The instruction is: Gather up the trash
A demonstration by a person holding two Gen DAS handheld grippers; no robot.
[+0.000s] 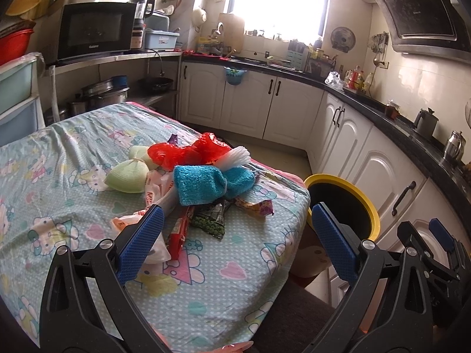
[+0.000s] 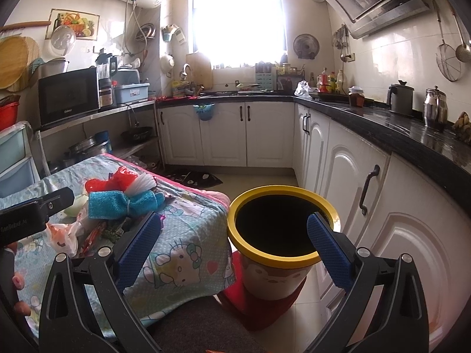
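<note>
- Claws first: left claw [image 1: 237, 220] is spread wide with nothing in it, hanging over the near end of the trash pile [image 1: 194, 188] on the cartoon-cat cloth of the counter [image 1: 73, 153].
- Right claw [image 2: 234, 229] is just as wide and holds nothing, its blue pads either side of the yellow-rimmed bin [image 2: 279, 223], which sits just beside the counter's corner.
- Pile has a blue towel [image 1: 212, 184], red plastic bag [image 1: 188, 150], snack wrappers.
- Microwave [image 1: 94, 32] reads Galanz, I think; wrapper print is too small to read.

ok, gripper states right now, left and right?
Left gripper: open, holding nothing, over the trash pile on the table.
Right gripper: open, holding nothing, by the yellow-rimmed bin.
</note>
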